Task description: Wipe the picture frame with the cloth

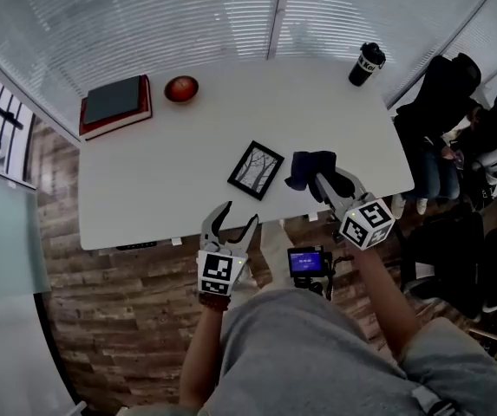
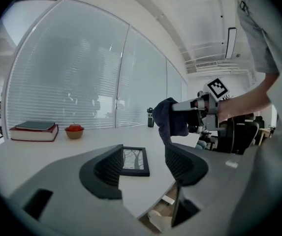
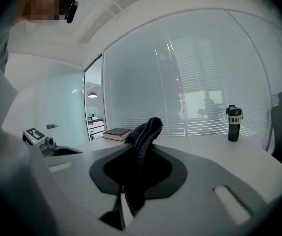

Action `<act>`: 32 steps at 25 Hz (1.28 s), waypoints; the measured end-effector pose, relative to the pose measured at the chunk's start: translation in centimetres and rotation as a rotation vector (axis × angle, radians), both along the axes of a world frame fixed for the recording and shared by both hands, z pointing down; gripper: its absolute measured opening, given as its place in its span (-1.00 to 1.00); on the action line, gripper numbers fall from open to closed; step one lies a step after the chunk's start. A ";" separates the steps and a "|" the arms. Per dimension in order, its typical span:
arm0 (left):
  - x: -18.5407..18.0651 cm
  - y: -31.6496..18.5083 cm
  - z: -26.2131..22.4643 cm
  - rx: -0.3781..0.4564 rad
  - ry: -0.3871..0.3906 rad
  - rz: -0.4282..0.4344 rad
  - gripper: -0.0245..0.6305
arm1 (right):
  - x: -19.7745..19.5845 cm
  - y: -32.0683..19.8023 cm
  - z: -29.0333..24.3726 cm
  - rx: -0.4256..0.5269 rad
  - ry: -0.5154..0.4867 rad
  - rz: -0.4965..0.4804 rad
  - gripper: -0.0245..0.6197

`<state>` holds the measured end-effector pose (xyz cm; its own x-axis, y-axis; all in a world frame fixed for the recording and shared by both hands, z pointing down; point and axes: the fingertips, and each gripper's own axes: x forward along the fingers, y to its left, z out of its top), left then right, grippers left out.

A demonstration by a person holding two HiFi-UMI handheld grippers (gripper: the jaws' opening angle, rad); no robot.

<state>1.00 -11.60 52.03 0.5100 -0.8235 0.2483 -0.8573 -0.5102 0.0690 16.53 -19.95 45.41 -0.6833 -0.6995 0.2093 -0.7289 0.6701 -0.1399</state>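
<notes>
Cloth (image 1: 307, 166) sits pinched in the right tongs (image 1: 323, 181), ready for wiping; left tongs (image 1: 236, 216) (spread, empty) probably aim to steady the picture frame (image 1: 255, 170).

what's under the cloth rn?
Only white table shows beneath the cloth, which the right gripper holds beside the frame. The patch it covers is hidden.

A white table (image 1: 179, 172) is carrying four things. A thick red book (image 1: 115, 104) is lying flat at its far left corner, and a small brown bowl (image 1: 181, 88) is sitting just beside it on the right. A black picture frame (image 1: 256, 170) is lying flat near the front edge, turned at an angle. A dark bottle (image 1: 367, 64) is standing upright at the far right corner.
</notes>
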 end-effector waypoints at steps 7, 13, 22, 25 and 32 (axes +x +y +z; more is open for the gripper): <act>0.6 -3.8 4.2 -0.109 -0.081 0.041 0.20 | -0.8 -8.0 2.8 -0.075 0.077 -0.055 -0.74; 0.8 -5.3 7.9 -0.201 -0.137 0.089 0.33 | -3.4 -14.5 6.0 -0.140 0.211 -0.140 -0.73; 0.9 -6.9 10.8 -0.321 -0.161 0.096 0.46 | -5.8 -20.4 9.0 -0.176 0.399 -0.113 -0.73; 1.4 -7.0 11.4 -0.353 -0.173 0.111 0.46 | -8.3 -17.5 14.4 -0.324 0.513 -0.286 -0.73; 1.0 -7.9 11.6 -0.328 -0.220 0.079 0.36 | -11.6 -14.8 16.5 -0.449 0.474 -0.392 -0.73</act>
